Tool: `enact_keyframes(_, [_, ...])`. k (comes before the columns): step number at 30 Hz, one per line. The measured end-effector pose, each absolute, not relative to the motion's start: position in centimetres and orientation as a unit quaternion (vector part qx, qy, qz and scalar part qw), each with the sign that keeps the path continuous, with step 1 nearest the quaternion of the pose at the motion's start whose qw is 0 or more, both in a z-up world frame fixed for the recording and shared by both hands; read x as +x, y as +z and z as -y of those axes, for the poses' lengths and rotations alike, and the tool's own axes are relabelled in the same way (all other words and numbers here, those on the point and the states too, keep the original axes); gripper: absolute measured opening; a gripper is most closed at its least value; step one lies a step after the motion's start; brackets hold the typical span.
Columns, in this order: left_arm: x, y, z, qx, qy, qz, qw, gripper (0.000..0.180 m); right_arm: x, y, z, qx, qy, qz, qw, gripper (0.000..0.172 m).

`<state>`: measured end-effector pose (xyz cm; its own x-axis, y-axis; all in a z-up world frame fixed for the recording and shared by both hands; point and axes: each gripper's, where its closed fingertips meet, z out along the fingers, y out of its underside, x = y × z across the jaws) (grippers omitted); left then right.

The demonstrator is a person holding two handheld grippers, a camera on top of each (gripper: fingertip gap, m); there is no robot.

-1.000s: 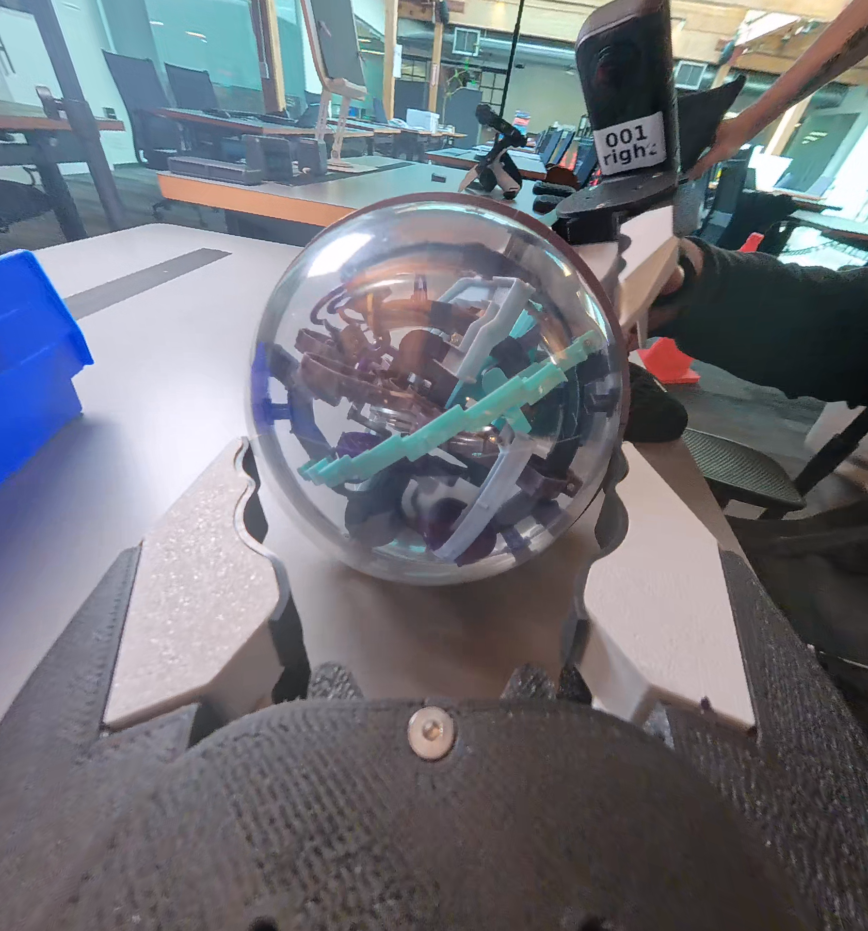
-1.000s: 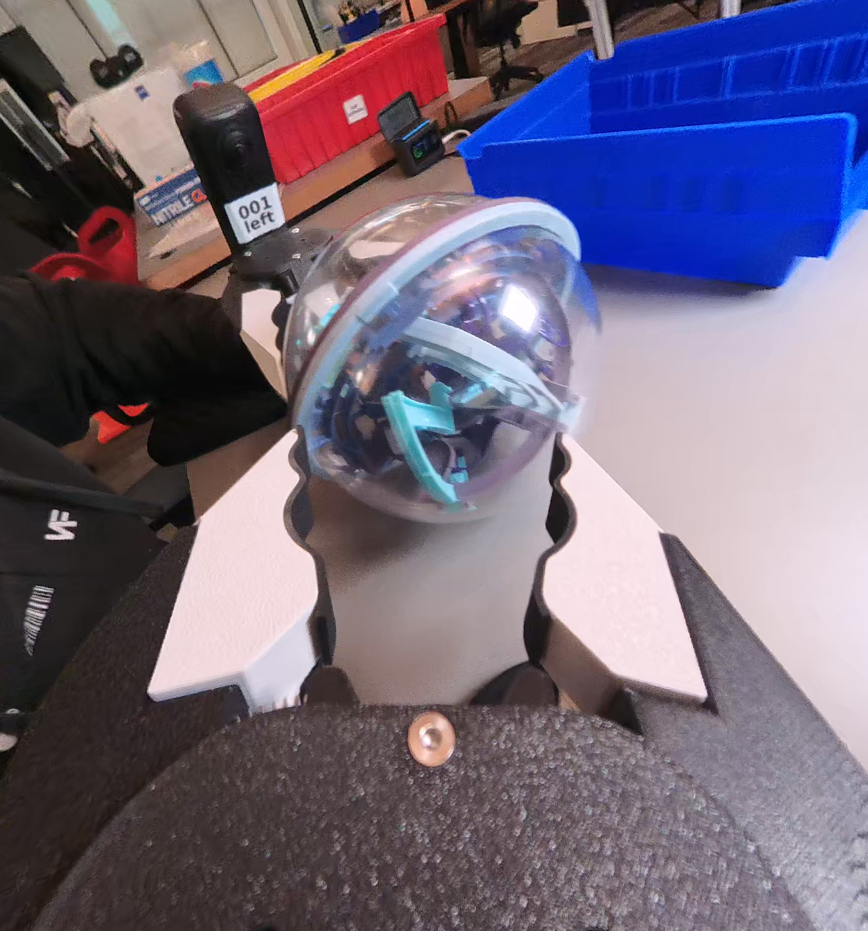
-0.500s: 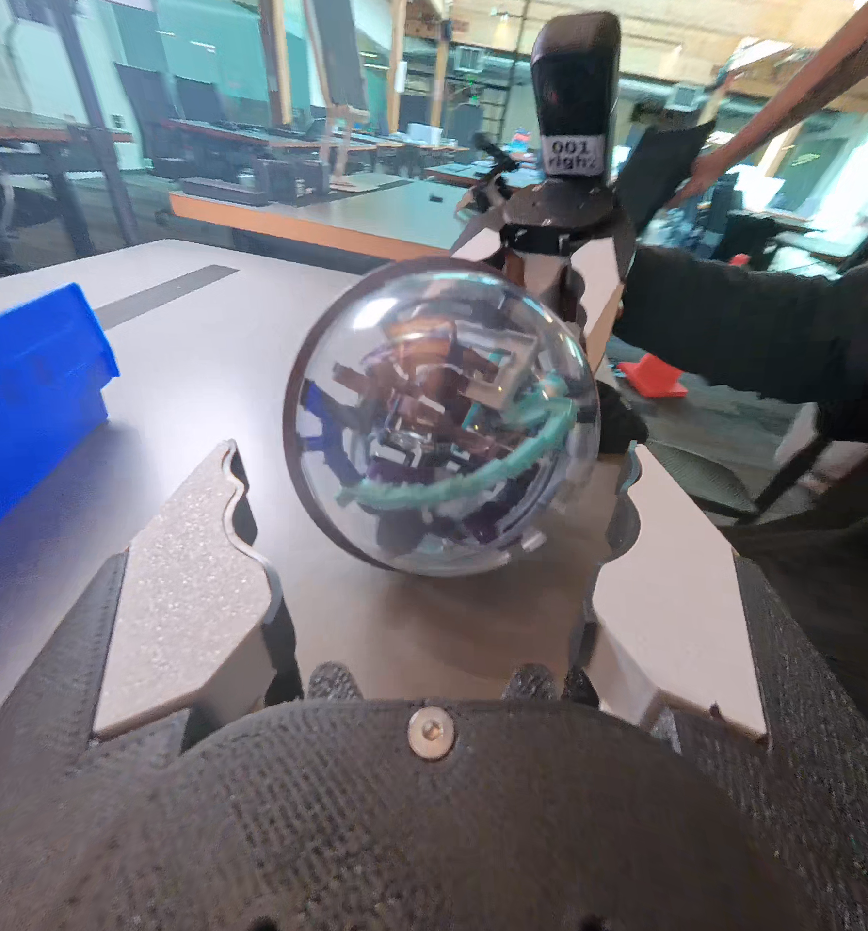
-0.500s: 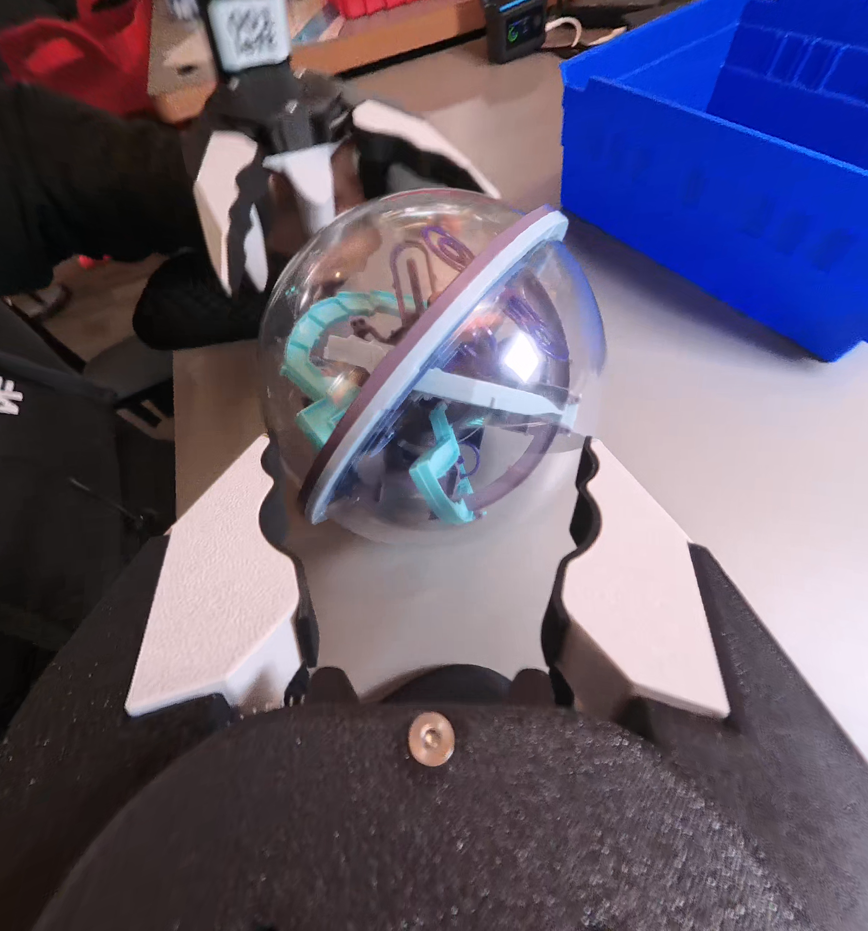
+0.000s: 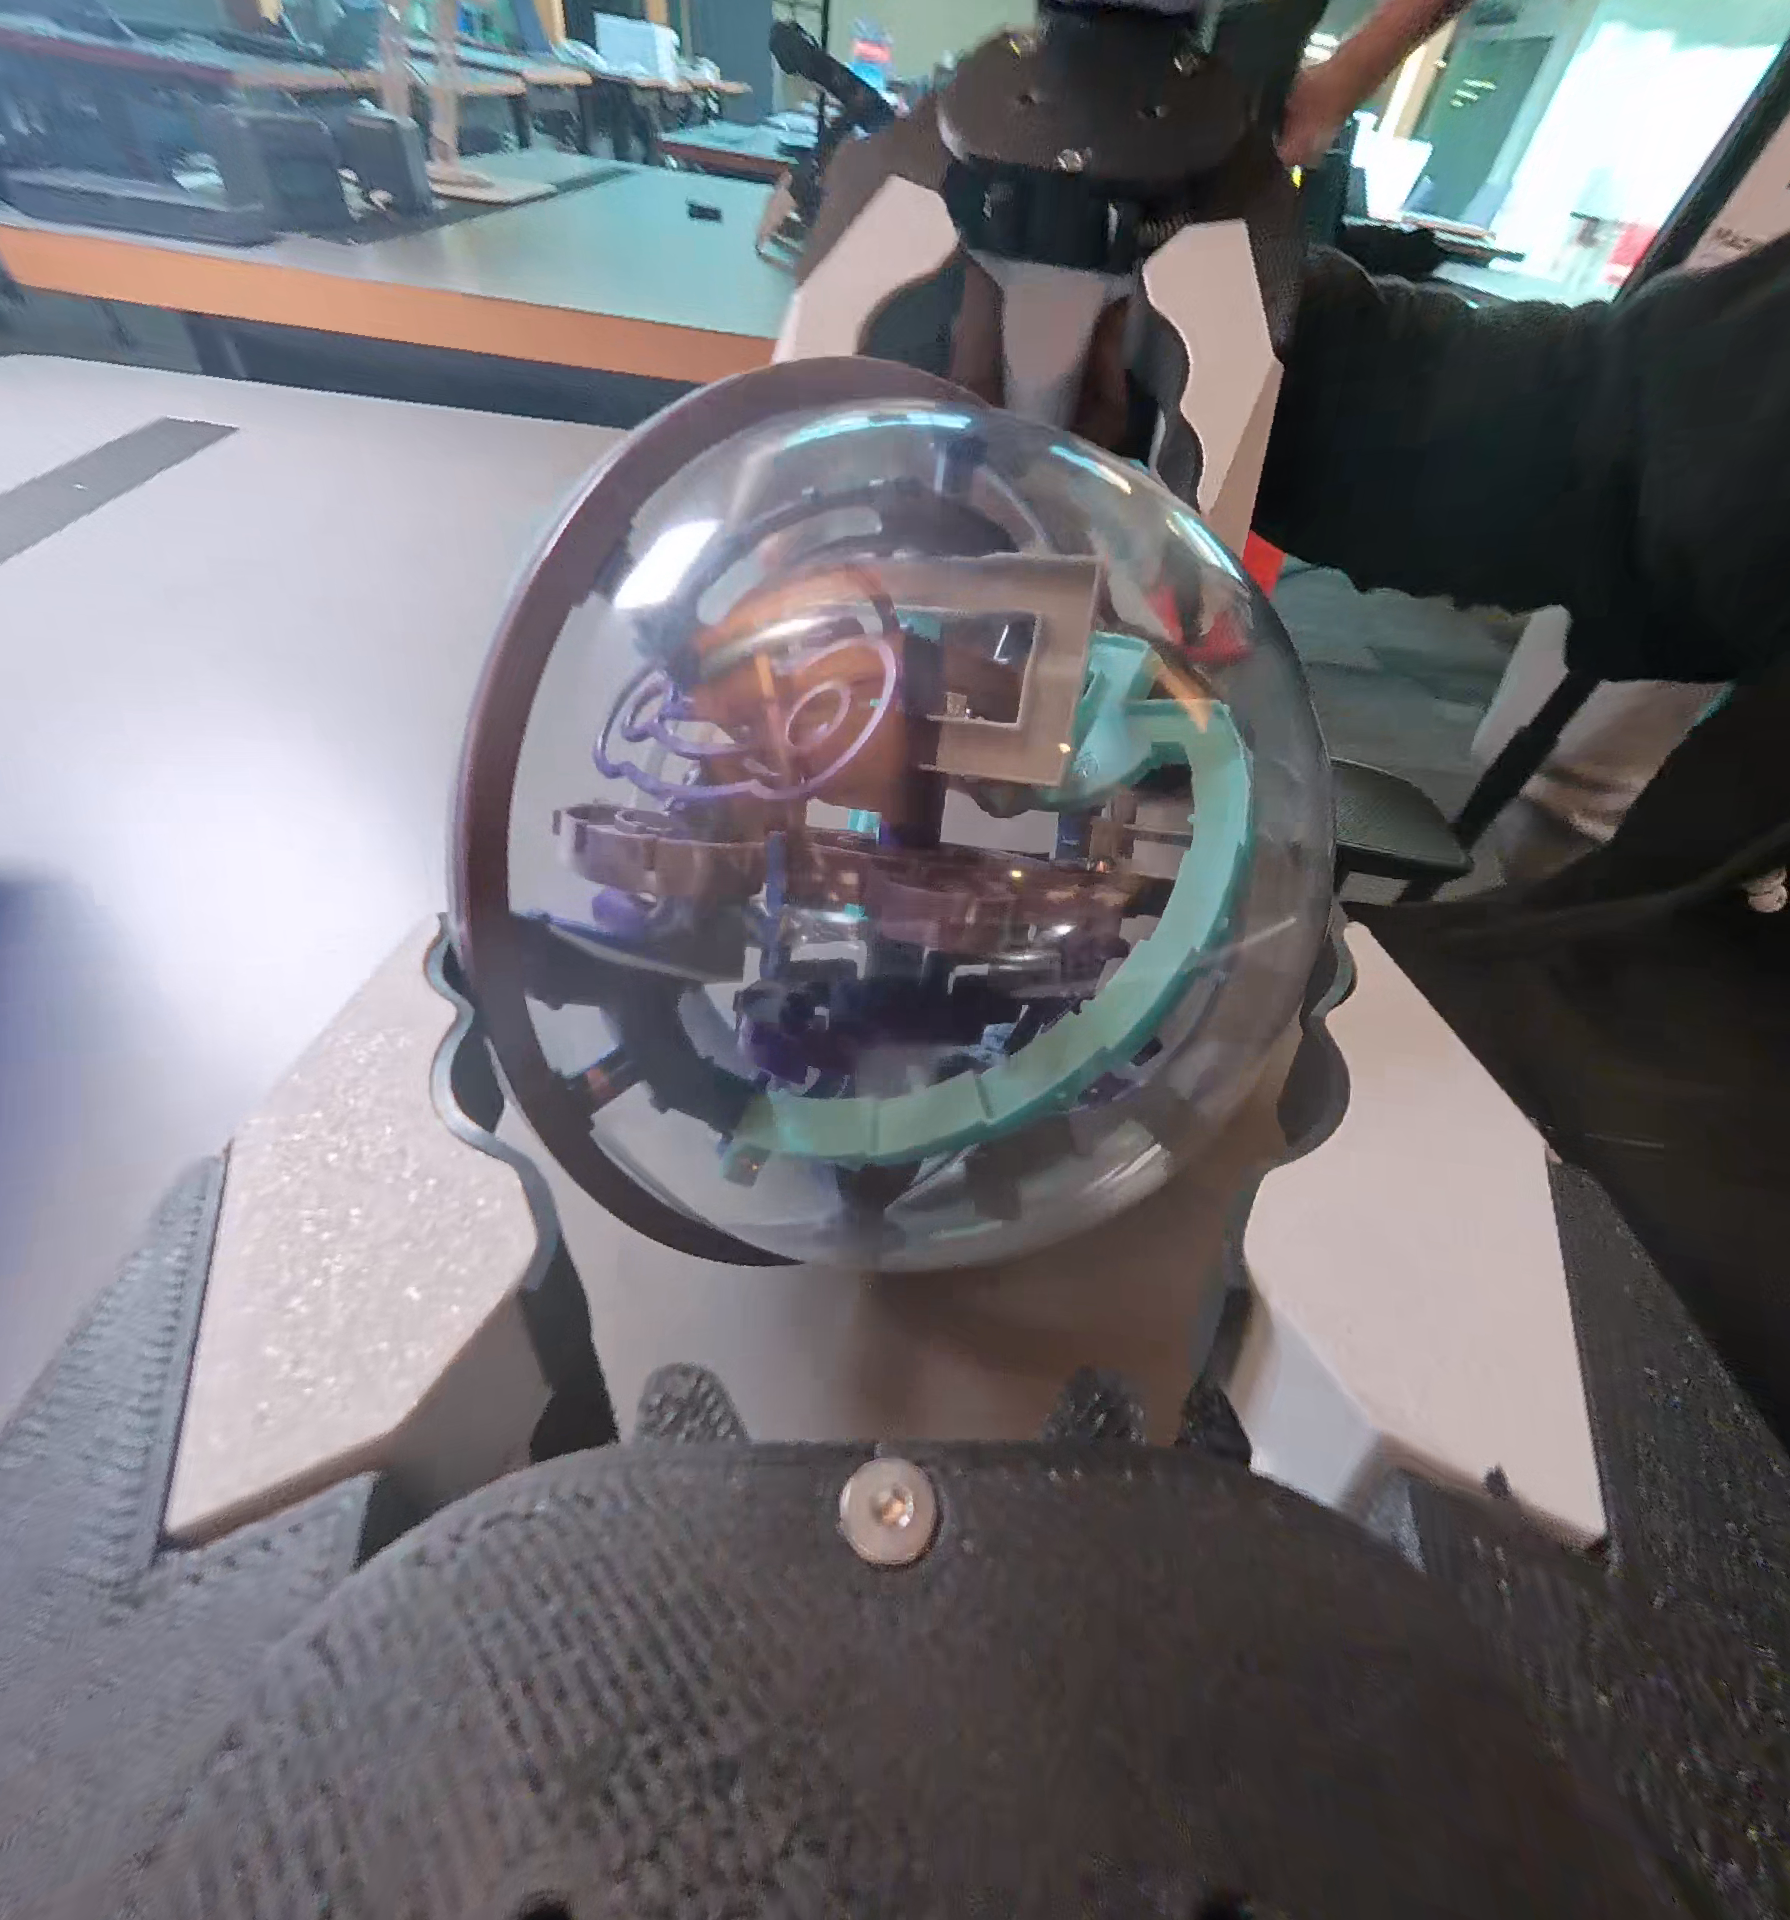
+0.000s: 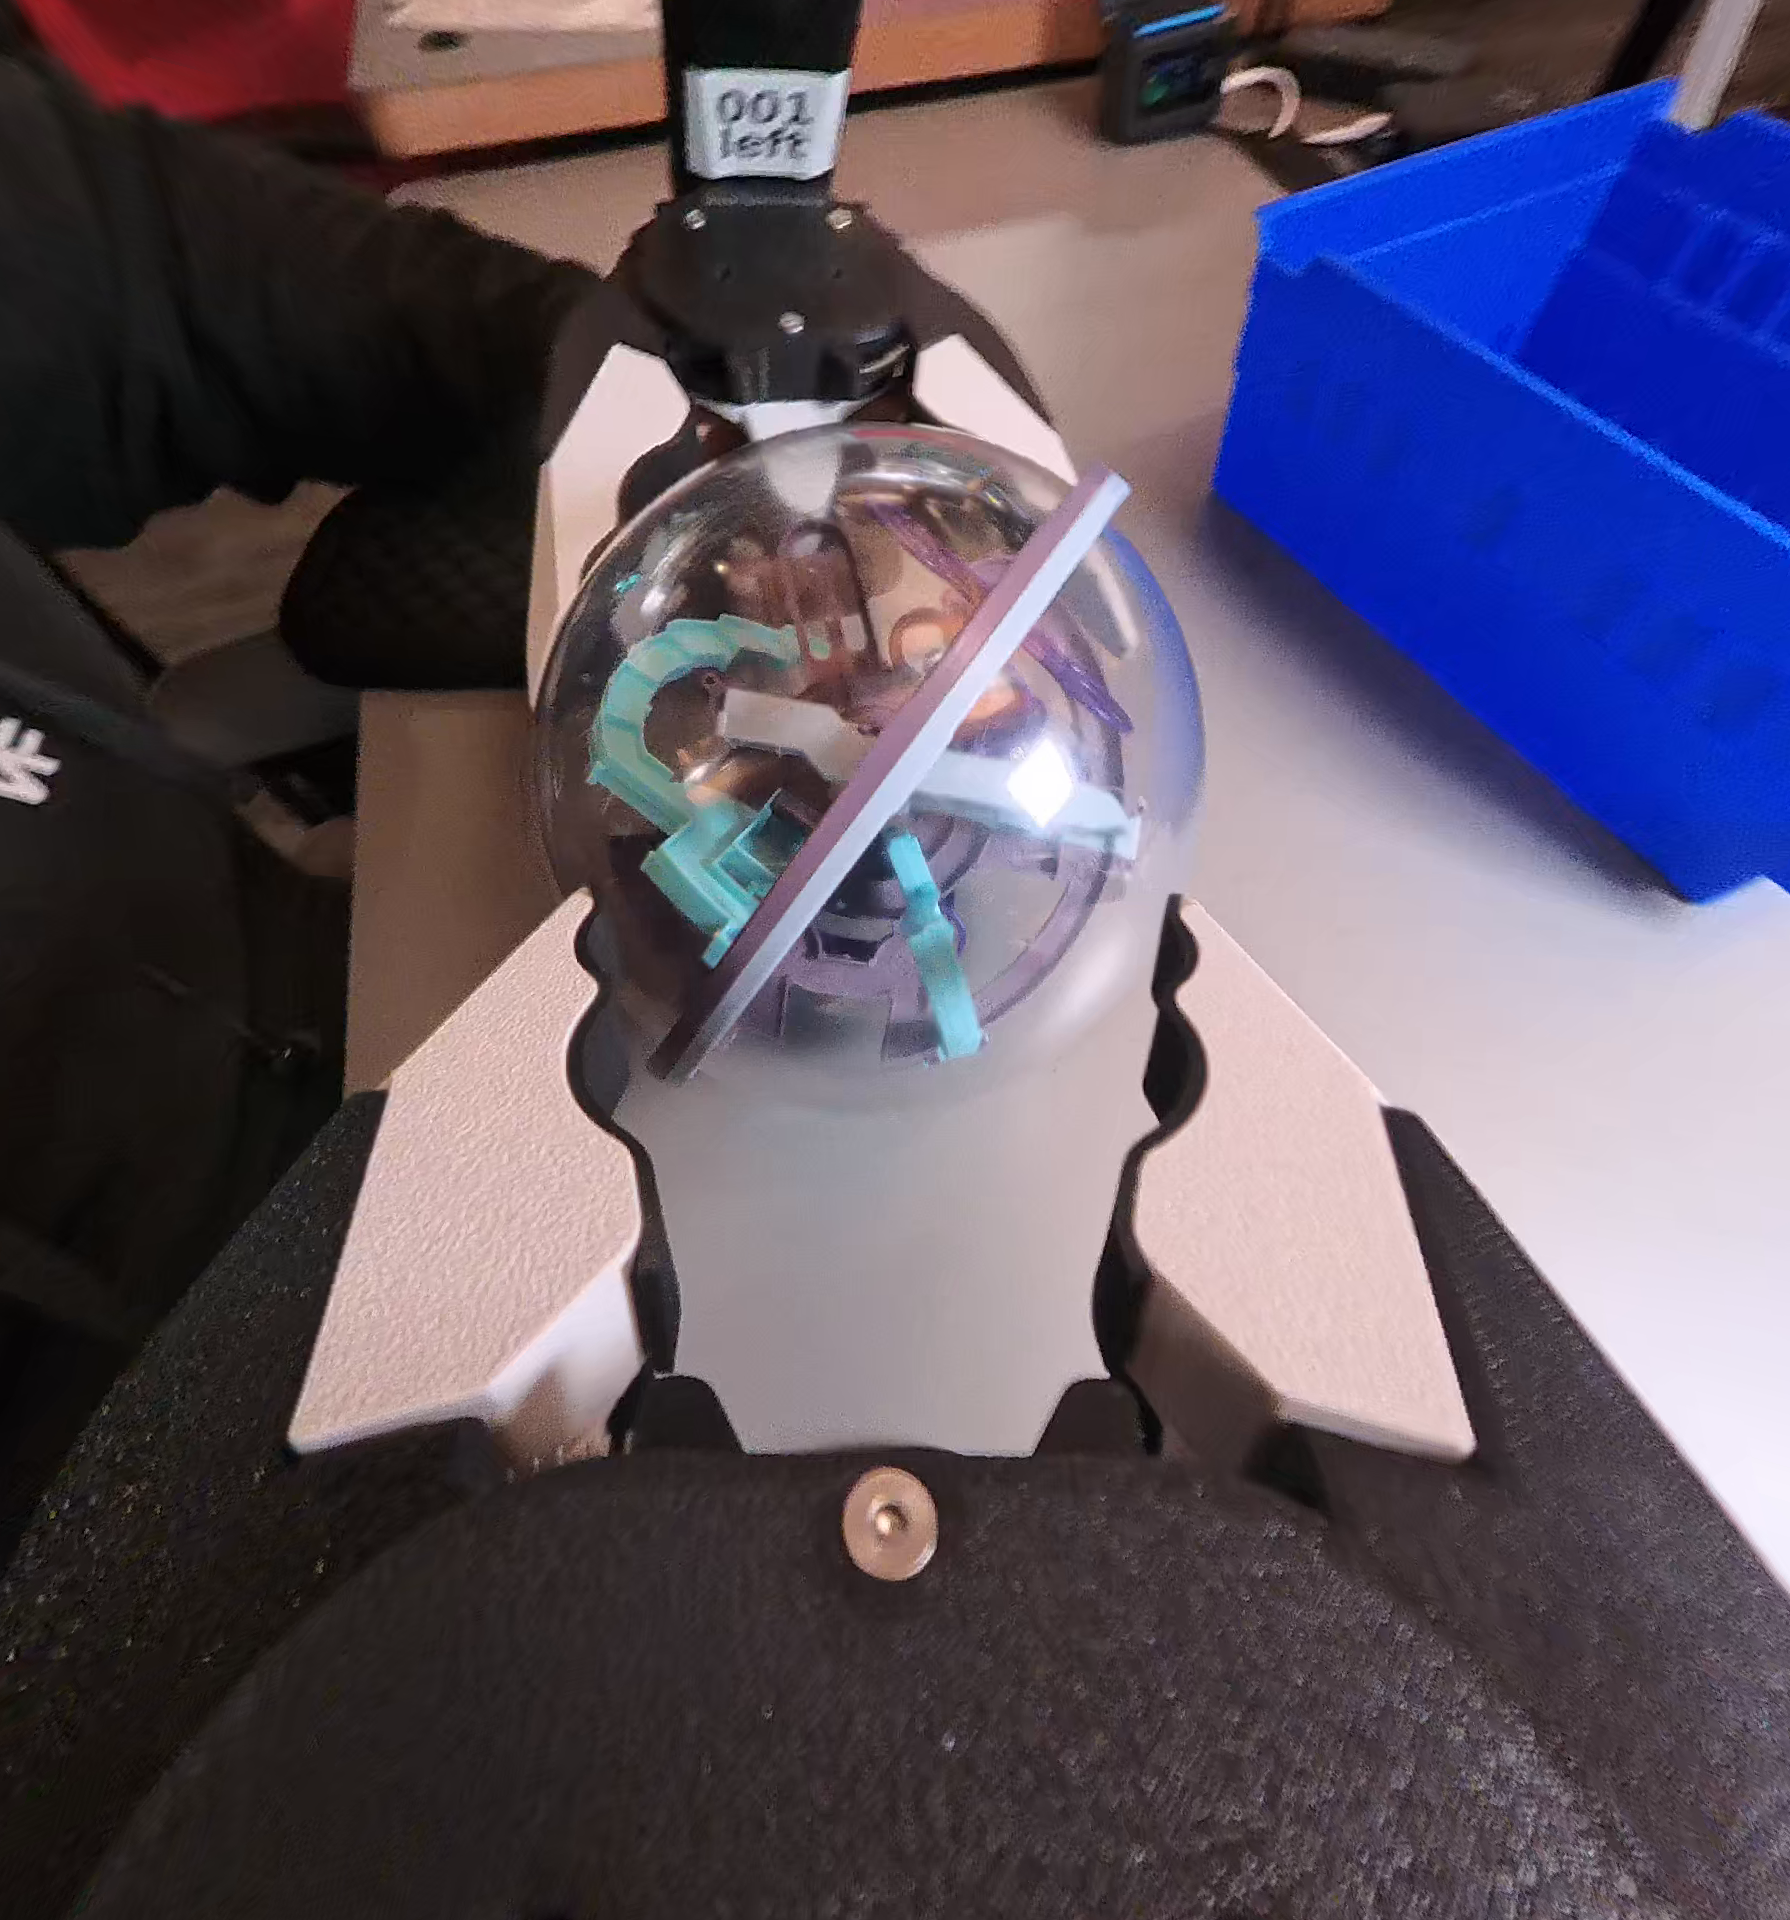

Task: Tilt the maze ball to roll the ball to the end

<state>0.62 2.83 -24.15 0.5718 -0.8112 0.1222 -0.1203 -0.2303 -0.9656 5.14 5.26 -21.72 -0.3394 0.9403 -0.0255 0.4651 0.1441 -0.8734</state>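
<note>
I have the maze ball [image 5: 891, 821], a clear sphere packed with teal, purple, brown and grey tracks, between my 2 grippers above the pale grey table [image 6: 1442, 1091]. They face each other across it.

The left gripper [image 5: 891, 966] has its fingers spread wide around the sphere's widest part. Both fingertips [image 5: 455, 977] sit right at the shell's edges, and I judge they are pressing it, though the shell hides the contact itself.

The right gripper [image 6: 875, 935] comes in from the opposite side with a narrower spread. Its left fingertip [image 6: 584, 940] meets the sphere's lower curve. The right one is at the shell's edge, and I cannot tell whether it presses.

The dark band [image 6: 901, 758] around the sphere's middle runs diagonally in the right wrist view, so the sphere is tilted rather than level. A blue bin [image 6: 1556, 499] stands on the table off to one side, well apart from the sphere.

On progress: I judge the tilting is under way. I cannot find the small rolling ball on any track. The frames are slightly blurred, and reflections cover parts of the shell. So I cannot say how much track is covered or whether the end has been reached. I would treat all the rolling as left to do.
</note>
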Motion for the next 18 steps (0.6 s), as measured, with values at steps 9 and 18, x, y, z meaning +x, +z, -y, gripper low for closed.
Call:
enact_keyframes(9, [0.4,-23.9,-2.3,-0.706,-0.264,-0.320,0.574,0.146,8.3,-25.6,-3.8,-0.579,0.433,0.623,0.299,0.044])
enact_keyframes(18, [-0.3,-23.9,-2.4,-0.701,-0.192,-0.329,0.604,0.146,7.8,-24.8,-4.2,-0.540,0.421,0.639,0.351,0.008])
